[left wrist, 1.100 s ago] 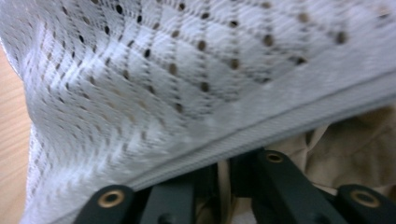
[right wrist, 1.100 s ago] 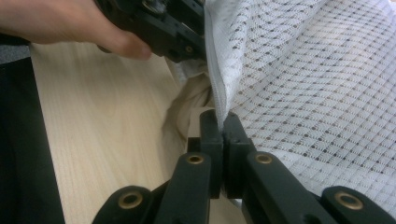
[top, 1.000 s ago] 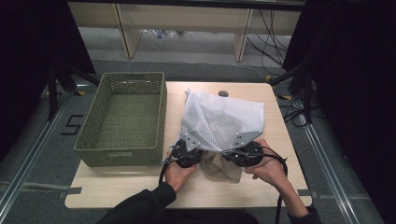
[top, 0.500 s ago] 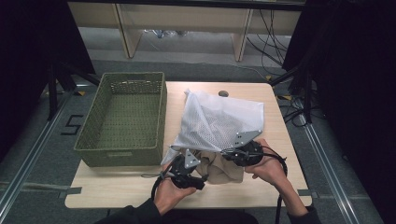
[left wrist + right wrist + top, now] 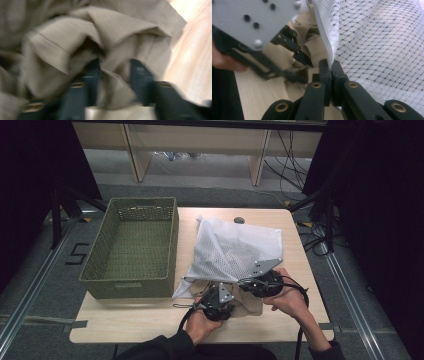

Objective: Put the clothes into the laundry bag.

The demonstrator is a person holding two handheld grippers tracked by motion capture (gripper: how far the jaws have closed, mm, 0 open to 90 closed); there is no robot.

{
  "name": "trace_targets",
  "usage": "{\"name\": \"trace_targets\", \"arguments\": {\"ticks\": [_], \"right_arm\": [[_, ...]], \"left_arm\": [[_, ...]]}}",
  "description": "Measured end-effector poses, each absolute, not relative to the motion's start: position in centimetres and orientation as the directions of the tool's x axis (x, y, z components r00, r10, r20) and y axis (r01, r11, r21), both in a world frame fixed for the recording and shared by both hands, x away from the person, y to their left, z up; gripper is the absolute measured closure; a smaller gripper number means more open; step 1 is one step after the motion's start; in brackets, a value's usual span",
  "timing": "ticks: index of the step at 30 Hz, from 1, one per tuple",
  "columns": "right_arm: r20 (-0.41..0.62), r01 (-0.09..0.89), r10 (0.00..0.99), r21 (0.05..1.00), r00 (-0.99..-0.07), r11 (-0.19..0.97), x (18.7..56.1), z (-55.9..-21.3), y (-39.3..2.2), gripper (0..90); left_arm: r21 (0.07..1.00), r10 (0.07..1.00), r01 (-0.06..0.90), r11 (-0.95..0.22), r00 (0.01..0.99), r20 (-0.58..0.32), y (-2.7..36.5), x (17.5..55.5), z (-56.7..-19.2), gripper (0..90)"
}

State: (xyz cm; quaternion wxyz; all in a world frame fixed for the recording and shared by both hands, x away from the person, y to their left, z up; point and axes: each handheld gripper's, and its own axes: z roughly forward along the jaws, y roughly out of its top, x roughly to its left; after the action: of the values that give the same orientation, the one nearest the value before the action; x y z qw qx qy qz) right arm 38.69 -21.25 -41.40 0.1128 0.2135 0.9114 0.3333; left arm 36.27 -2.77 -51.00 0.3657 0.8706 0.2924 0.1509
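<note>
Grey flooring and dark curtains surround a light wooden desk [image 5: 125,322] seen from above. On its left part stands an empty green woven basket [image 5: 132,247]. At centre right of the frame lies a white mesh laundry bag [image 5: 235,252], its open edge toward the lower frame, with a beige cloth garment [image 5: 250,304] emerging beneath that edge. Left tongs [image 5: 218,301], held in the person's left hand [image 5: 200,325], sit at lower centre; in the left gripper view, which is blurred, their jaws stand slightly apart with a fold of the beige garment [image 5: 110,82] pinched between them. Right tongs [image 5: 331,71], just right of the left ones in the high view, are pressed together on the zippered edge of the mesh bag [image 5: 374,45].
</note>
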Motion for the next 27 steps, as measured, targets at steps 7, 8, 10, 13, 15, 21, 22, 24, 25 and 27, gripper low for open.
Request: {"name": "trace_targets", "arguments": {"ticks": [7,8,10,13,15,21,22,24,25,27], "right_arm": [[-0.071,0.303,0.461,0.663,-0.885,0.685,38.8,-41.2,-21.6,90.0],[-0.066,0.304,0.459,0.663,-0.886,0.684,38.8,-41.2,-21.7,90.0],[-0.059,0.318,0.468,0.658,-0.882,0.683,38.7,-41.3,-21.7,90.0],[-0.062,0.308,0.450,0.646,-0.891,0.699,38.7,-41.6,-21.4,90.0],[-0.060,0.305,0.439,0.634,-0.896,0.711,38.7,-42.1,-21.3,90.0],[-0.042,0.335,0.445,0.596,-0.895,0.730,39.0,-43.6,-21.1,90.0],[-0.045,0.334,0.442,0.590,-0.896,0.736,39.1,-43.8,-21.1,90.0],[-0.040,0.342,0.446,0.582,-0.894,0.738,39.2,-44.2,-21.0,90.0],[-0.034,0.350,0.452,0.580,-0.891,0.736,39.2,-44.3,-21.0,90.0],[-0.034,0.352,0.451,0.574,-0.892,0.739,39.3,-44.2,-21.1,90.0]], "left_arm": [[0.791,0.694,0.378,-0.482,0.715,0.081,-1.2,38.6,-48.7,89.1],[0.803,0.716,0.377,-0.462,0.693,0.087,-0.8,39.0,-48.3,89.1],[0.813,0.734,0.349,-0.467,0.666,0.136,0.0,40.0,-47.7,89.1],[0.810,0.762,0.363,-0.460,0.631,0.150,0.8,41.4,-48.4,88.0],[0.810,0.776,0.388,-0.440,0.618,0.125,0.6,41.4,-49.4,87.8],[0.782,0.750,0.393,-0.483,0.647,0.138,0.9,40.9,-50.0,80.5],[0.807,0.773,0.409,-0.427,0.628,0.091,0.6,40.6,-50.0,76.0],[0.784,0.747,0.424,-0.454,0.660,0.076,1.1,40.1,-49.4,64.7],[0.792,0.750,0.440,-0.423,0.661,0.033,1.2,39.8,-49.3,60.8],[0.796,0.755,0.463,-0.389,0.655,-0.011,1.2,38.9,-48.9,50.4]]}}
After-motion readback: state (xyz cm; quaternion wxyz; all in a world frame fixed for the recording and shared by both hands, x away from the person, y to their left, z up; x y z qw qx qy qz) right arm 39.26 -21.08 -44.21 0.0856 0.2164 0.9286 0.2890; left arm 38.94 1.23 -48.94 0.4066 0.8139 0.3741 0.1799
